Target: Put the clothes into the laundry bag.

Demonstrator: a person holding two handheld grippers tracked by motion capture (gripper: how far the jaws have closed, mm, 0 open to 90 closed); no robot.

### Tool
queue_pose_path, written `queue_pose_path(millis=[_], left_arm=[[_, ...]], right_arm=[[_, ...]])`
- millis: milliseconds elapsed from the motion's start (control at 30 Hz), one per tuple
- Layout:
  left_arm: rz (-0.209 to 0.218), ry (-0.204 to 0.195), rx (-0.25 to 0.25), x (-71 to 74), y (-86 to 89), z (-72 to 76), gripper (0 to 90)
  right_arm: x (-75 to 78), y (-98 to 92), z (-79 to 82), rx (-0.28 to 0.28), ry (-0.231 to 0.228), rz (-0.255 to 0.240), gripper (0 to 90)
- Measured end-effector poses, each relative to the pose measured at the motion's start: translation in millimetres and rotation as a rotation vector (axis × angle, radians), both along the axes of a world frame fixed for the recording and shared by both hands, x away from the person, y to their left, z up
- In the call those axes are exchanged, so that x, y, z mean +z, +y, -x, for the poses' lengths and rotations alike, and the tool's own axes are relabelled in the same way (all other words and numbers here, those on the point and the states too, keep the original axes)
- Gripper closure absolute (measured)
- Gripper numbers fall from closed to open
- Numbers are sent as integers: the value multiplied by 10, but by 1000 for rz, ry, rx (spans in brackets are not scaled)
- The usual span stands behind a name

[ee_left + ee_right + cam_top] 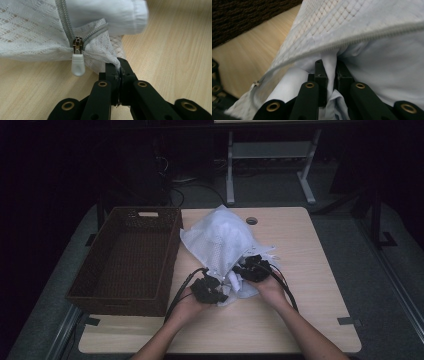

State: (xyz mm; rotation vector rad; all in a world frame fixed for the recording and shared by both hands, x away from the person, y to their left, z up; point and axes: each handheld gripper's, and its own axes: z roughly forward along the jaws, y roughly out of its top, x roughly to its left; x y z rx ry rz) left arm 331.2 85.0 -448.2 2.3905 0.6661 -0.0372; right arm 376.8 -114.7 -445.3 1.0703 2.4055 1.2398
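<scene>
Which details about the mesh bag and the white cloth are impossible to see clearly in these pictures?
- High view: how far the zipper is open; the mesh bag is small and dim there.
- Left gripper view: the white cloth is cut by the top edge and blurred.
- Right gripper view: what kind of garment the cloth is; the right tool and the bag's edge cover it.

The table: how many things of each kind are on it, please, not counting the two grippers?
Mesh laundry bag: 1
White garment partly inside the bag: 1
Brown woven basket: 1
Total: 3
</scene>
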Motion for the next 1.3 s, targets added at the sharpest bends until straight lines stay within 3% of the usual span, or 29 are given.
queue_pose_path(millis=[100,233,400,500,700,767,867,933,1033,1067,1100,1267,1300], left_arm=[[-3,2,-3,-10,9,-6,880],[-2,8,-3,-14,20,-13,880],[6,9,1,-11,23,-16,879],[10,9,2,-10,25,-19,879],[8,7,1,-11,21,-17,879],[5,5,1,-7,20,-13,879],[8,6,3,-5,22,-12,879],[5,6,-1,-7,21,-14,880],[-4,4,-5,-3,19,-11,880],[-4,4,-5,-3,19,-11,880],[-7,2,-4,3,15,-6,880],[-15,1,-12,6,9,-2,881],[-20,-4,-13,10,4,3,881]], right_arm=[[-17,-4,1,16,-5,22,767],[80,-123,81,56,-1,24,634],[235,-324,284,106,28,-15,491],[257,-373,449,133,40,-3,447],[166,-305,675,224,85,9,427],[91,-182,696,247,98,44,405],[-2,-82,691,249,101,87,460],[-50,-47,657,232,103,107,577],[-70,-39,597,214,99,100,735],[-70,-39,597,214,99,100,735],[-63,-38,557,194,75,100,813],[-34,-23,412,145,39,78,852],[-36,-4,323,119,24,69,863]])
